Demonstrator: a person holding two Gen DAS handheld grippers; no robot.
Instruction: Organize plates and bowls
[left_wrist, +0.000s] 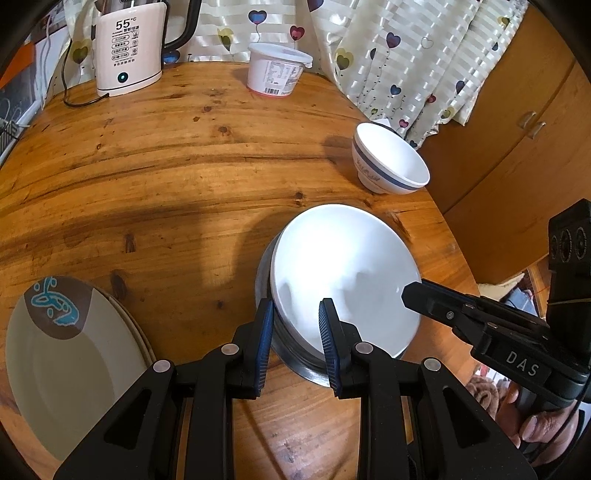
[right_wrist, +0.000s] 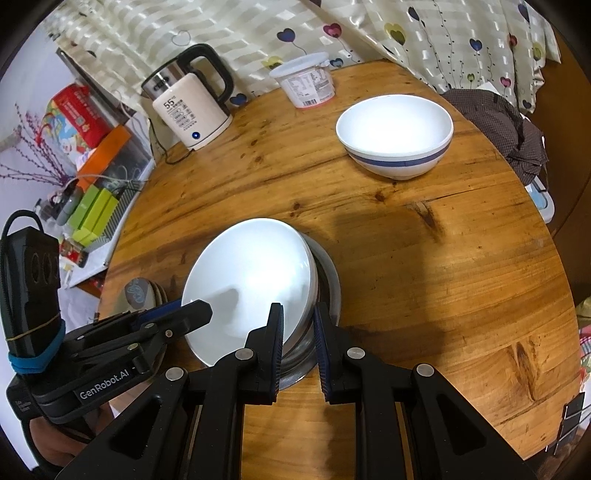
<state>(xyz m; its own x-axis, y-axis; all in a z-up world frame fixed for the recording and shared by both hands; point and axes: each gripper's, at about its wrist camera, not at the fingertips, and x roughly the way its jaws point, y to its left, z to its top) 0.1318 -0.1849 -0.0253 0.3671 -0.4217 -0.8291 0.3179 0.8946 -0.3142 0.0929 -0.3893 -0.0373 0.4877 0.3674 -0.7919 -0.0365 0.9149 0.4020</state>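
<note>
A plain white bowl (left_wrist: 343, 273) (right_wrist: 255, 280) sits nested in a steel bowl (left_wrist: 295, 358) (right_wrist: 327, 280) at the near side of the round wooden table. My left gripper (left_wrist: 295, 325) straddles the nested bowls' left rim, one finger inside the white bowl, one outside. My right gripper (right_wrist: 299, 328) straddles the right rim the same way. Both grip the rim of the stack. A white bowl with a blue band (left_wrist: 388, 162) (right_wrist: 395, 136) stands apart, farther back right. Stacked beige plates with a blue motif (left_wrist: 66, 350) (right_wrist: 142, 291) lie at the near left.
An electric kettle (left_wrist: 127, 48) (right_wrist: 192, 107) with its cord and a lidded white tub (left_wrist: 275, 68) (right_wrist: 306, 79) stand at the table's (left_wrist: 166, 166) far edge by a curtain. A dark cloth (right_wrist: 509, 125) lies at the right edge. A wooden cabinet (left_wrist: 517, 147) stands right.
</note>
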